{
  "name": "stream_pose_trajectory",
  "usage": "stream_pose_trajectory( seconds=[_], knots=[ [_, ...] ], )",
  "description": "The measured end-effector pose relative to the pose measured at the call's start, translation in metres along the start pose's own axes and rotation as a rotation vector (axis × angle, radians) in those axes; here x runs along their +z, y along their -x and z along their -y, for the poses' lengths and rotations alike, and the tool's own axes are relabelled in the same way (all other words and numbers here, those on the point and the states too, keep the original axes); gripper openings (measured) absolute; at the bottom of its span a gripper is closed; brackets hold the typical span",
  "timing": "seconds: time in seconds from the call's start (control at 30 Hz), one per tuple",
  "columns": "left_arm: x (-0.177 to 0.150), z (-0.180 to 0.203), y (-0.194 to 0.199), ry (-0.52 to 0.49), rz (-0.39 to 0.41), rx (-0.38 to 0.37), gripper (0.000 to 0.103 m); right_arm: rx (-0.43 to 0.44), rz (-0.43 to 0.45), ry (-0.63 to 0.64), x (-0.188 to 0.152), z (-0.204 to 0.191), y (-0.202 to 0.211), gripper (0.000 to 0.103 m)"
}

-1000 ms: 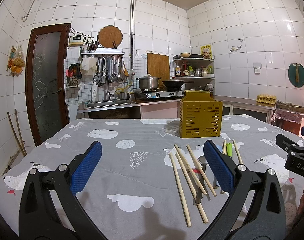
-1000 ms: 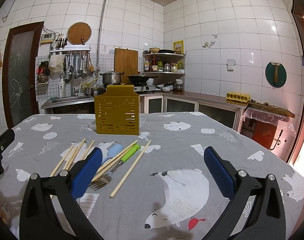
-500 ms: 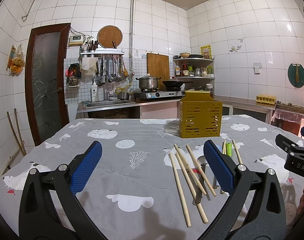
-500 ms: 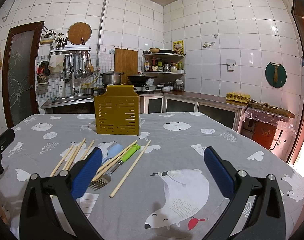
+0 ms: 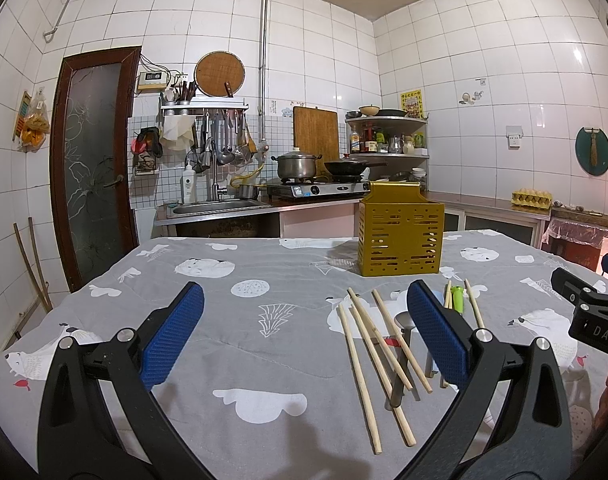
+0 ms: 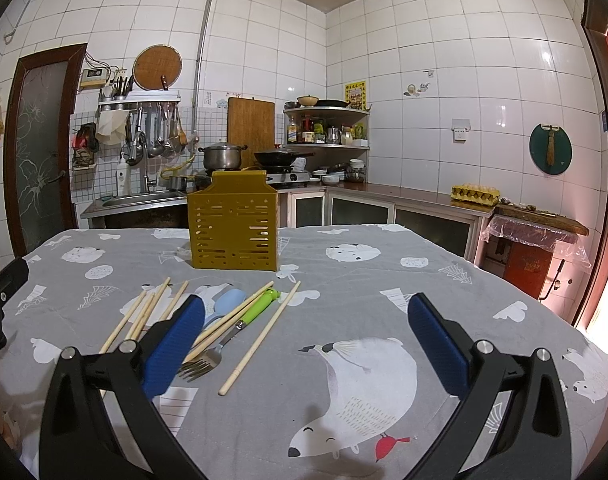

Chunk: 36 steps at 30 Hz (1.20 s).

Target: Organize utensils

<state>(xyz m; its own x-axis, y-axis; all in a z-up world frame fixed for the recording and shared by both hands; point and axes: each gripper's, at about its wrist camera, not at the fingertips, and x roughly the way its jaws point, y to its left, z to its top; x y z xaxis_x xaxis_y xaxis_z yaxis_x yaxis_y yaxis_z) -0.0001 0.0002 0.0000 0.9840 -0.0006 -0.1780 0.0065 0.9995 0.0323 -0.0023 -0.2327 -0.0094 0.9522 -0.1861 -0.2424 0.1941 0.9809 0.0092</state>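
Note:
A yellow slotted utensil holder [image 5: 400, 234] [image 6: 233, 227] stands upright on the grey cloth-covered table [image 5: 224, 320]. In front of it lie several wooden chopsticks [image 5: 368, 344] [image 6: 260, 338], a green-handled fork [image 6: 240, 326], a metal spoon [image 5: 402, 338] and a pale blue spoon [image 6: 228, 303]. My left gripper [image 5: 304, 320] hovers open above the cloth, left of the chopsticks. My right gripper [image 6: 306, 330] is open too, with the pile near its left finger [image 6: 176, 344]. Nothing is held.
Behind the table runs a kitchen counter with a sink [image 5: 216, 208], a stove with a pot [image 5: 296, 166] and a wok [image 6: 280, 157]. An egg tray [image 6: 475, 194] rests on the right counter. A door [image 5: 94, 160] stands at the left.

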Motion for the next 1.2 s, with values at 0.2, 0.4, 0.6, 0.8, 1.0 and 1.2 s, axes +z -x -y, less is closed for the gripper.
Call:
stream_pose_trajectory(
  seconds=[0.2,0.4,0.6,0.8,1.0,1.2],
  knots=[
    [0.000,0.000,0.000,0.000,0.000,0.000,0.098,0.000,0.001,0.000,0.000,0.000,0.000,0.099],
    [0.000,0.000,0.000,0.001,0.001,0.000,0.098,0.000,-0.003,0.001,-0.001,0.000,0.000,0.099],
    [0.002,0.001,0.001,0.000,-0.001,0.000,0.098,-0.004,-0.002,0.004,-0.007,0.006,-0.010,0.099],
    [0.011,0.006,0.008,0.004,-0.009,-0.003,0.098,-0.012,-0.008,0.006,-0.001,0.006,-0.004,0.099],
    [0.004,0.000,-0.001,0.007,-0.014,-0.006,0.098,-0.014,-0.018,0.000,-0.001,0.004,-0.005,0.099],
    [0.004,0.000,-0.003,0.005,-0.024,-0.005,0.098,-0.016,-0.021,0.017,-0.002,-0.001,-0.005,0.099]
  ],
)
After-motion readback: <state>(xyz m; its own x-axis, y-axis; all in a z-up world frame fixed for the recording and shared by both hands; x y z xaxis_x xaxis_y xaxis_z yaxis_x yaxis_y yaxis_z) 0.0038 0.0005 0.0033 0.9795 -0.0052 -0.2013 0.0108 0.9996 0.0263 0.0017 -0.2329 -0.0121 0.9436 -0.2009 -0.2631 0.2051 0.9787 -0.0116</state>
